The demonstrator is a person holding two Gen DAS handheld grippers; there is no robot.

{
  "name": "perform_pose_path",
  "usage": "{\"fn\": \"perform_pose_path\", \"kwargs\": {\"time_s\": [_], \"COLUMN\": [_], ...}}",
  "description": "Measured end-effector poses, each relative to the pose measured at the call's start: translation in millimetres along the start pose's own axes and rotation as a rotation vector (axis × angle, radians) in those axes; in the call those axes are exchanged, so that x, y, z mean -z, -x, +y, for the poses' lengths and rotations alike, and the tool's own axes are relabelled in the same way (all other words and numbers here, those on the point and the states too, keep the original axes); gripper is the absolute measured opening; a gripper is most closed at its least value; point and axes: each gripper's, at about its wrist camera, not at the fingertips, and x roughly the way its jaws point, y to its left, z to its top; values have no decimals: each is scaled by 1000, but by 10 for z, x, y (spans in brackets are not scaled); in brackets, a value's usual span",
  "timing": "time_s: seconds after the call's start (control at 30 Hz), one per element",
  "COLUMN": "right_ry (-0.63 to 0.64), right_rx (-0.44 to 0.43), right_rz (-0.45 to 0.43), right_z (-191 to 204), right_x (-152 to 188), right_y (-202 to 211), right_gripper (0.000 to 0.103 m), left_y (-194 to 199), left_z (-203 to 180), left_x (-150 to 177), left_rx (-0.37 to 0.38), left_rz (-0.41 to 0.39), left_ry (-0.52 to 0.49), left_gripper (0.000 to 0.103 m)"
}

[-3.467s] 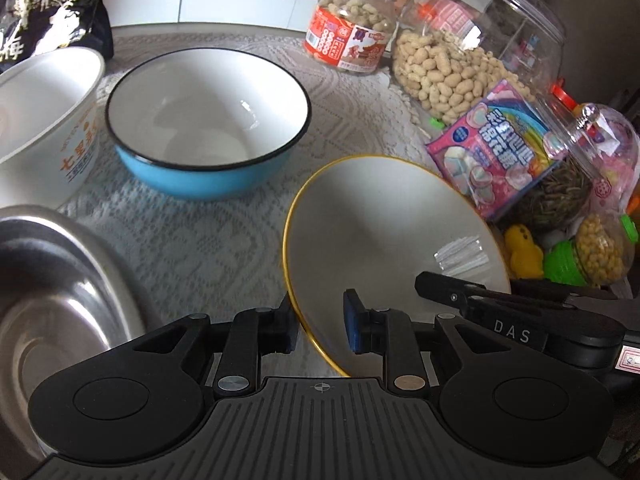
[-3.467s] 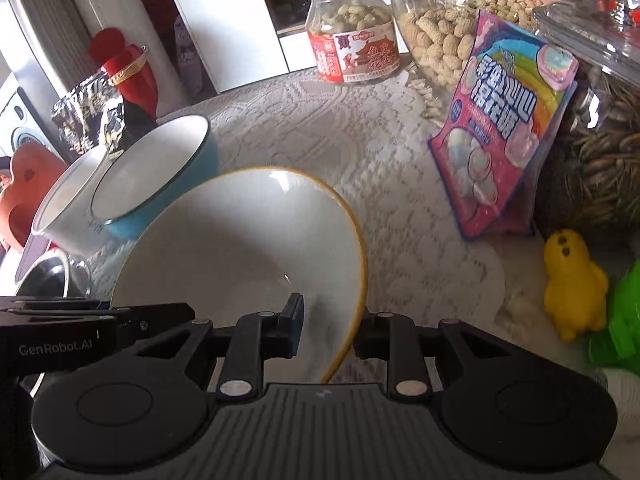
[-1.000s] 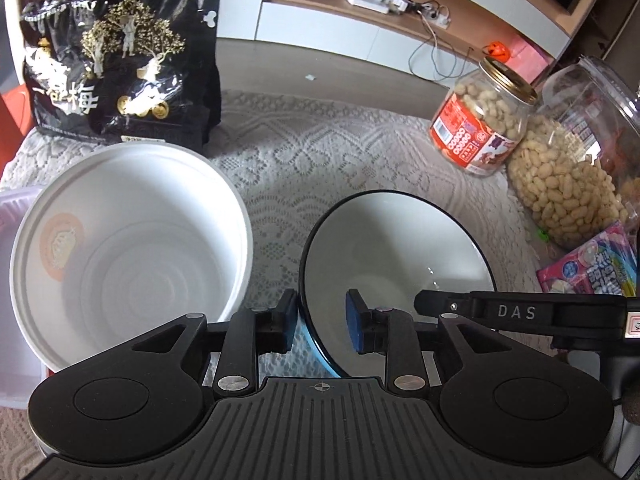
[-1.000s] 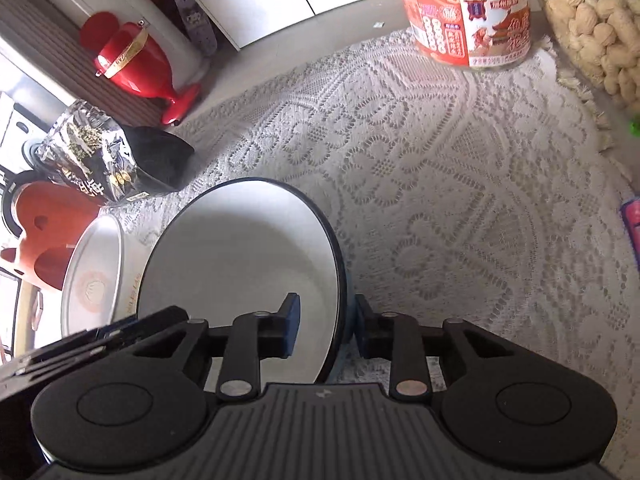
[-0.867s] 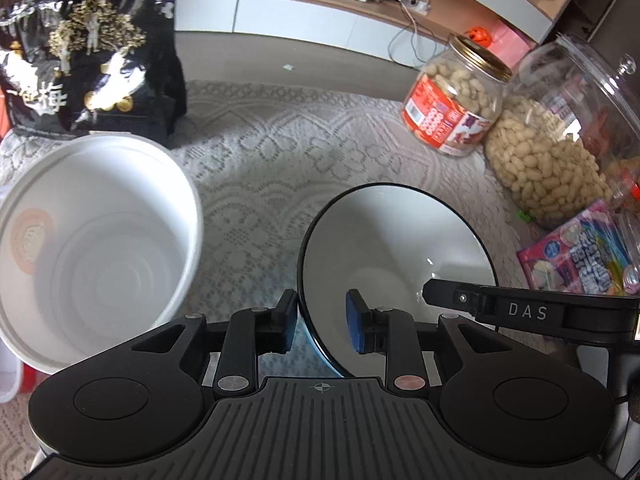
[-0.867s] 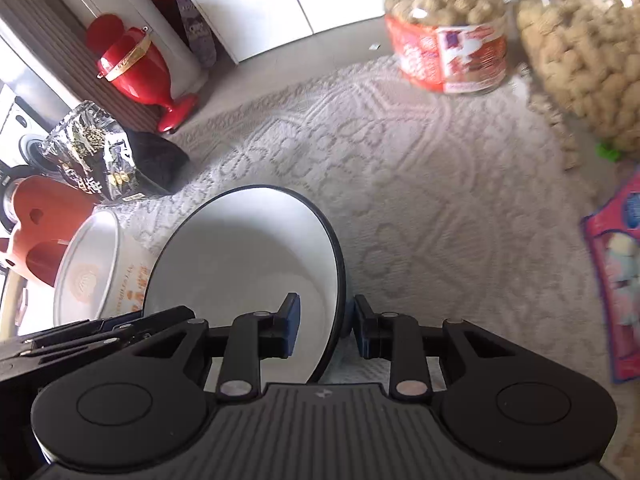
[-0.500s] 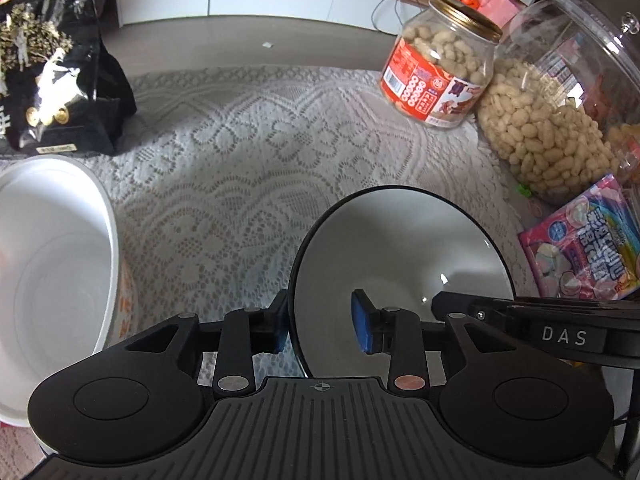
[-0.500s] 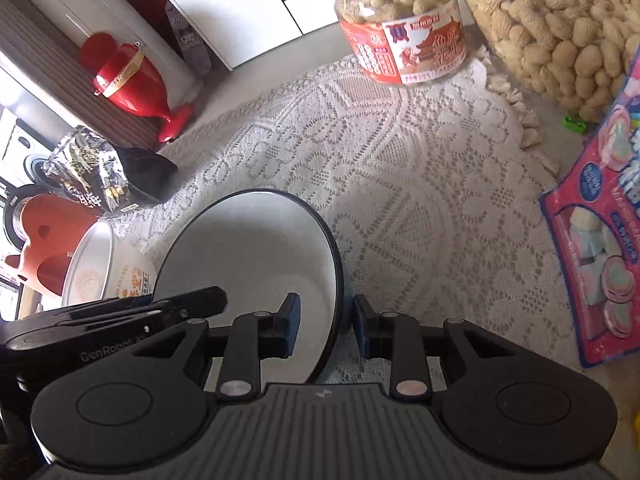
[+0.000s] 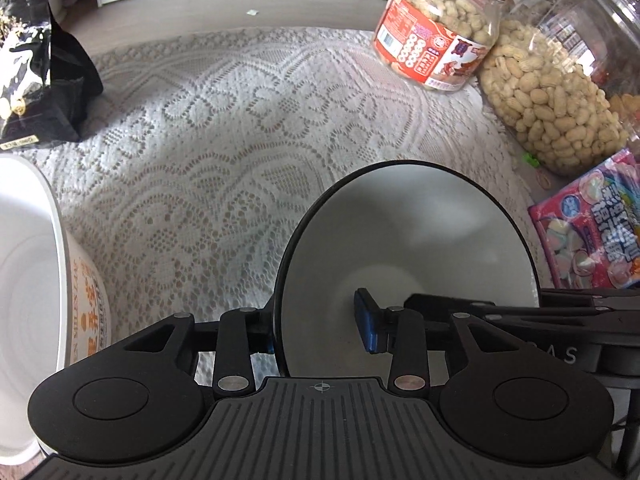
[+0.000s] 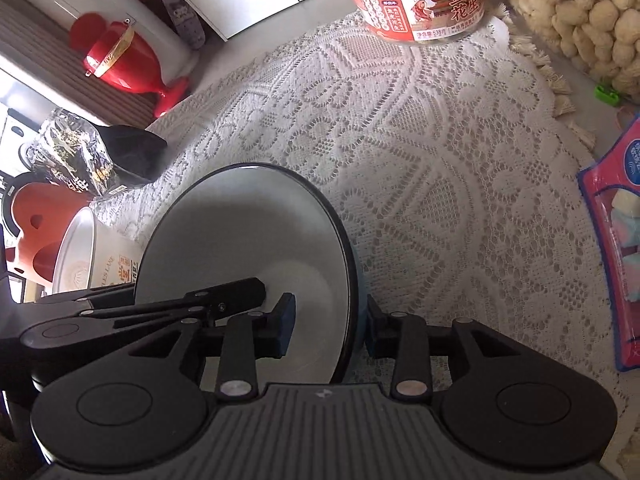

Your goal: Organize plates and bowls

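Observation:
A blue enamel bowl [image 9: 404,236] with a black rim and white inside rests on the lace cloth [image 9: 224,128]. My left gripper [image 9: 316,328] straddles its left rim. Its jaws are opening, and the inner pad stands well clear of the wall. My right gripper [image 10: 330,328] straddles the bowl [image 10: 244,248] at its right rim. Those jaws are opening too, with the inner pad off the wall. A big white bowl [image 9: 24,320] with orange print stands to the left, also in the right wrist view [image 10: 76,256].
A peanut jar [image 9: 436,36] with a red label and a large glass jar [image 9: 560,92] of peanuts stand at the back right. A pink candy bag [image 9: 592,224] lies right of the bowl. A black snack bag [image 9: 32,68] sits at the back left.
Both grippers went from a gold-rimmed bowl to the blue bowl. Over the last second the blue bowl moved right, away from the white one, and both pairs of jaws widened off its rim.

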Motion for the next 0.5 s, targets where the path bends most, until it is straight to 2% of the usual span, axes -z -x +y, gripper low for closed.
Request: {"fn": "perform_pose_path", "kwargs": {"time_s": [0.2,0.5], "right_ry": [25,105], "right_rx": [15,11], "right_rz": [-53,-168], "right_z": [83,356], "right_x": [86,398], "right_y": [276,1183], "right_gripper": [35,35], "left_y": [321,1185], "left_z": [-131,-504], "left_x": [55,336], "left_rx": [-2,1], "left_rz": [-42,-155], "left_ry": [-26,-71], "left_gripper": [39,39]}}
